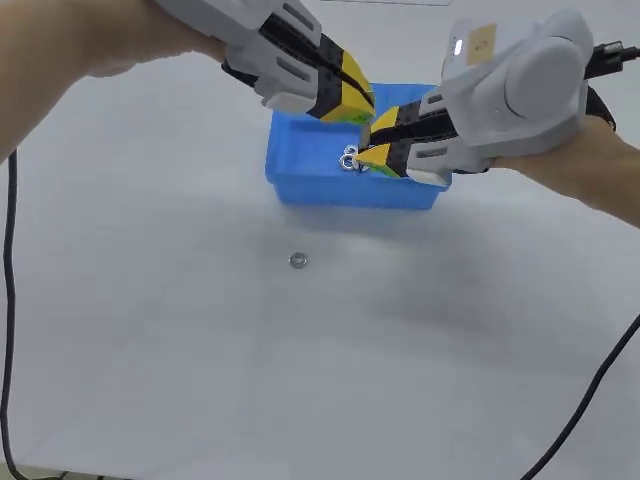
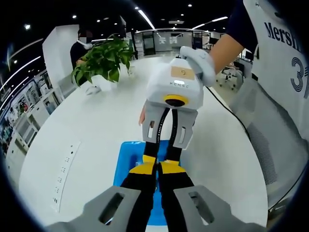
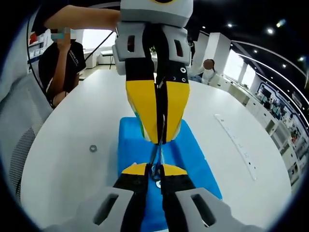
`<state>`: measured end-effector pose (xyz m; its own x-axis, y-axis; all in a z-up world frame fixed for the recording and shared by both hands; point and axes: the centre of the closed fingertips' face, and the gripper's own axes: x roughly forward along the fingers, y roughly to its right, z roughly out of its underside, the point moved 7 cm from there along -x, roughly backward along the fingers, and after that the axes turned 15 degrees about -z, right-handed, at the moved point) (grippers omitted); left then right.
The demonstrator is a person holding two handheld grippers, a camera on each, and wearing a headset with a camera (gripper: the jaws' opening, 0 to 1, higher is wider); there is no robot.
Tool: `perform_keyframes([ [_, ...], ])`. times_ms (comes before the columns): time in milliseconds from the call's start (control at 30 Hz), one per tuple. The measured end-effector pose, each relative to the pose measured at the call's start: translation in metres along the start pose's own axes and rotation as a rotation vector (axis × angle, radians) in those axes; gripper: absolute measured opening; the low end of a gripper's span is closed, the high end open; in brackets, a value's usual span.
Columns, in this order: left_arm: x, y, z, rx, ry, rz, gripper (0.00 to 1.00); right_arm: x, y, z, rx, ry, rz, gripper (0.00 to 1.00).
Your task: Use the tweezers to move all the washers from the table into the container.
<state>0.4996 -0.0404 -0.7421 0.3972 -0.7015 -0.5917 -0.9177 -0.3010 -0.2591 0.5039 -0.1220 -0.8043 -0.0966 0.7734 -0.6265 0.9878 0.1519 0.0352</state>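
A blue container [image 1: 300,185] [image 2: 126,159] [image 3: 193,159] stands on the white table, with a few washers [image 1: 348,160] inside it. One washer [image 1: 297,260] [image 3: 92,148] lies on the table in front of the container. Both grippers hover over the container, tip to tip. My left gripper [image 1: 362,100] [image 2: 157,169] [image 3: 159,137] comes from the upper left, shut on thin metal tweezers [image 3: 159,150]. The tweezers' tips run down between the jaws of my right gripper [image 1: 365,152] [image 3: 155,170] [image 2: 158,159], which look shut on them.
Black cables hang at the table's left edge [image 1: 10,250] and right corner [image 1: 590,400]. A white power strip [image 2: 65,169] [image 3: 236,145] lies on the table. A potted plant [image 2: 104,60] stands at the far side. People stand around the table.
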Motion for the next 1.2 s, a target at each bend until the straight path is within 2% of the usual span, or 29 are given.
perform_keyframes([
  [300, -0.014, 0.003, -0.013, 0.019, 0.020, -0.019, 0.06, -0.012, -0.005, -0.014, -0.012, 0.024, 0.027, 0.11],
  [633, -0.041, 0.012, -0.033, 0.046, 0.038, -0.037, 0.06, -0.026, -0.017, -0.036, -0.044, 0.055, 0.034, 0.11],
  [800, -0.056, 0.021, -0.039, 0.052, 0.044, -0.037, 0.06, -0.030, -0.032, -0.050, -0.070, 0.059, 0.031, 0.11],
  [967, -0.070, 0.031, -0.039, 0.059, 0.027, -0.033, 0.06, -0.030, -0.049, -0.061, -0.085, 0.067, 0.029, 0.11],
  [1200, -0.086, 0.050, -0.042, 0.064, 0.023, -0.032, 0.06, -0.028, -0.069, -0.072, -0.109, 0.076, 0.010, 0.11],
])
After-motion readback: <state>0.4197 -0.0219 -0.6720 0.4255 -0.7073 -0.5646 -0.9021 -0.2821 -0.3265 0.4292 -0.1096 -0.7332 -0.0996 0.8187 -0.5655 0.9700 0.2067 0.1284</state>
